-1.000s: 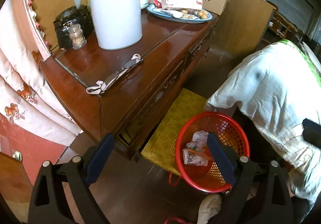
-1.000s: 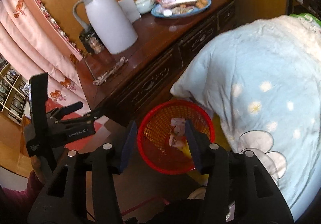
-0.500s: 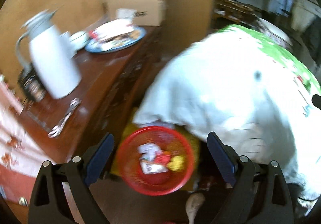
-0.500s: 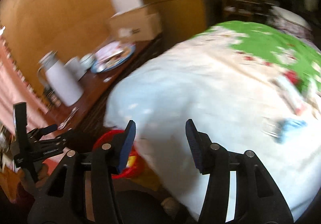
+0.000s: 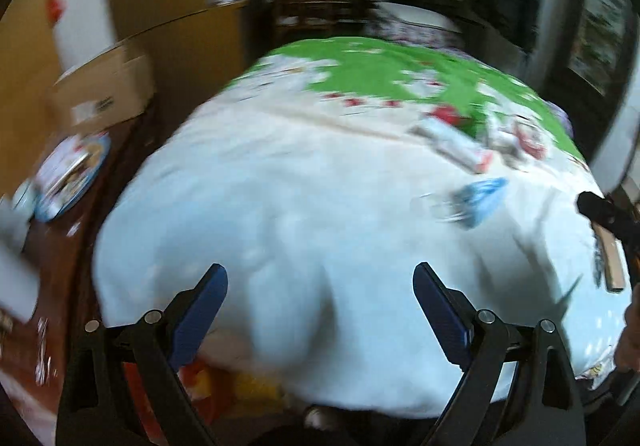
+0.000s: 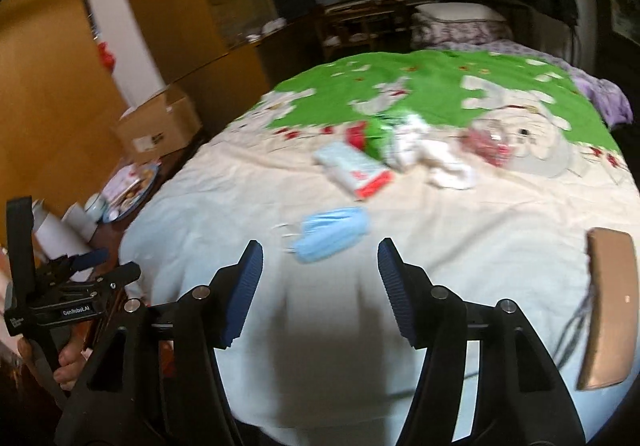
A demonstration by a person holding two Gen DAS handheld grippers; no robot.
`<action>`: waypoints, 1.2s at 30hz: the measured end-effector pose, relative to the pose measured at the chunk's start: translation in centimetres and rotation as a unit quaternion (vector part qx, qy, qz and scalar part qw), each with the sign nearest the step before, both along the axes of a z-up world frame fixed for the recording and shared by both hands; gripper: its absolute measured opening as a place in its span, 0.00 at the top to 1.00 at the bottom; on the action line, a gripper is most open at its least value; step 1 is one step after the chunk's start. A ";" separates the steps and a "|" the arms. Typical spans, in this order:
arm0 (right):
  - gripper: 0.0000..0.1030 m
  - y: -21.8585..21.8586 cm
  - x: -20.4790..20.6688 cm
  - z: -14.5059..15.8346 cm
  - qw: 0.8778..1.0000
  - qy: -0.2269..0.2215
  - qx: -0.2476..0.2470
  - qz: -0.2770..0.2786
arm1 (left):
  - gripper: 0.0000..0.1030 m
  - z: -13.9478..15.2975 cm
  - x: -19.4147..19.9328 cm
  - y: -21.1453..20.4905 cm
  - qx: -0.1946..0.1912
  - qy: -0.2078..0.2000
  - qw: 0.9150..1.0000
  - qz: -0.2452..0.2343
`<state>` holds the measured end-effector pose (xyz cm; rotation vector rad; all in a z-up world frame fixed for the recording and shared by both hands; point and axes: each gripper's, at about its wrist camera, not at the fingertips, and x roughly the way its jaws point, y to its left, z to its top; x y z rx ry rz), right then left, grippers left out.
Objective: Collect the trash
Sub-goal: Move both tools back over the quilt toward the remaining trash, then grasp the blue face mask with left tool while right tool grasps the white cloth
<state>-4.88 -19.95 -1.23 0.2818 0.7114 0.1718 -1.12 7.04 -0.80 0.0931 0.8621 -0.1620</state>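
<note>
Both claws hang over a bed (image 6: 440, 214) covered by a pale quilt with a green patterned band across its far half. The right claw (image 6: 320, 286) has its jaws spread and opening wider, with nothing between the blue pads; the left claw (image 5: 320, 310) stands wide and empty too, and it also shows at the left edge of the right wrist view, gripped by a hand (image 6: 66, 362). The trash lies scattered on the quilt. Nearest the right claw is a light blue face mask (image 6: 332, 233), crumpled, its long axis running roughly left to right across the right wrist view and tilted up a little toward the right, white ear loops trailing off its left end. Beyond it lies a flat white packet with a red end (image 6: 354, 172), its long axis slanting from upper left to lower right, red end nearest the camera. Further back are a red and green wrapper (image 6: 370, 136), a heap of crumpled white tissue (image 6: 428, 156) touching it, and a clear wrapper with red inside (image 6: 490, 142) to the right. A brown rectangular object (image 6: 610, 306) rests near the bed's right edge, long axis running toward the camera. Left of the bed, a dark wooden table (image 6: 116, 234) carries a blue plate of snacks (image 6: 130, 188) and a cardboard box (image 6: 158, 130). The left wrist view is heavily blurred.
</note>
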 end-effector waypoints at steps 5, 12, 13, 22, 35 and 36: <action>0.40 -4.4 1.1 -2.0 0.999 0.010 0.018 -0.041 | 0.11 -0.6 2.8 -8.1 0.017 -0.009 0.996 -0.087; 0.40 -9.5 2.1 -4.5 0.995 0.024 0.043 -0.084 | 0.11 -3.7 7.1 -14.8 0.022 0.006 0.988 -0.150; 0.40 -9.8 2.2 -4.6 0.995 0.024 0.044 -0.086 | 0.11 -4.3 7.9 -15.5 0.023 0.009 0.988 -0.153; 0.39 -11.4 3.9 -5.0 0.994 0.023 0.051 -0.097 | 0.54 -7.6 10.6 -17.7 0.009 0.049 0.984 -0.174; 0.42 -9.6 10.6 -4.8 0.996 0.030 0.022 -0.083 | 0.66 -1.7 8.5 -8.3 -0.020 -0.009 0.996 -0.089; 0.44 -9.0 11.5 -5.2 0.996 0.036 0.014 -0.080 | 0.66 -1.5 8.5 -7.8 -0.022 -0.010 0.996 -0.084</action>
